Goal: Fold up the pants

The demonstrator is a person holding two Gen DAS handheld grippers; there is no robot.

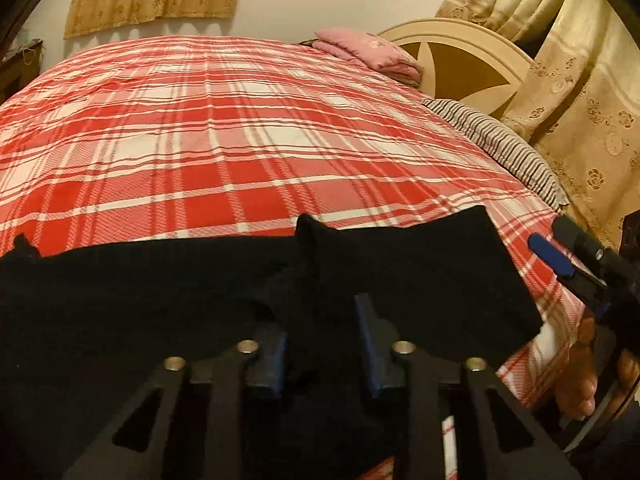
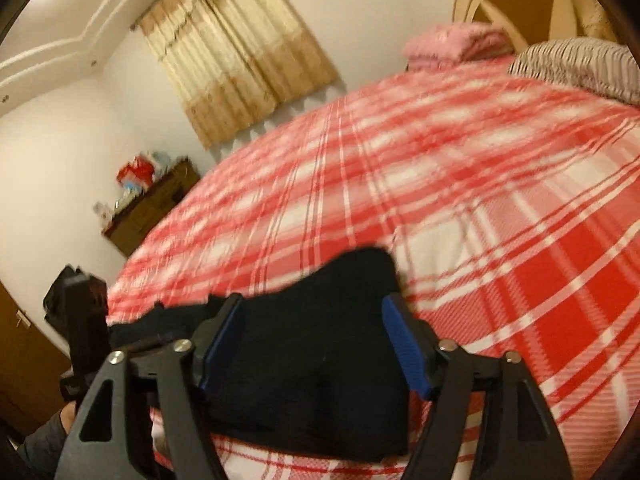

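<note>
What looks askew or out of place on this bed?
Nothing stands out. The black pants lie along the near edge of the plaid bedspread, partly folded; the pink folded blanket sits tidily by the headboard.

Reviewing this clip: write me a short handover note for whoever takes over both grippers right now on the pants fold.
Left gripper: jaws narrowed onto a bunched edge of the black fabric pants; they look pinched, though dark cloth hides the contact.
Right gripper: jaws wide, straddling the pants' end without pressing.
Pants: along the near edge of the red-and-white plaid bedspread, part already doubled over.
Done: one layer seems laid over another.
Left: smooth, finish remaining folds, release.
</note>
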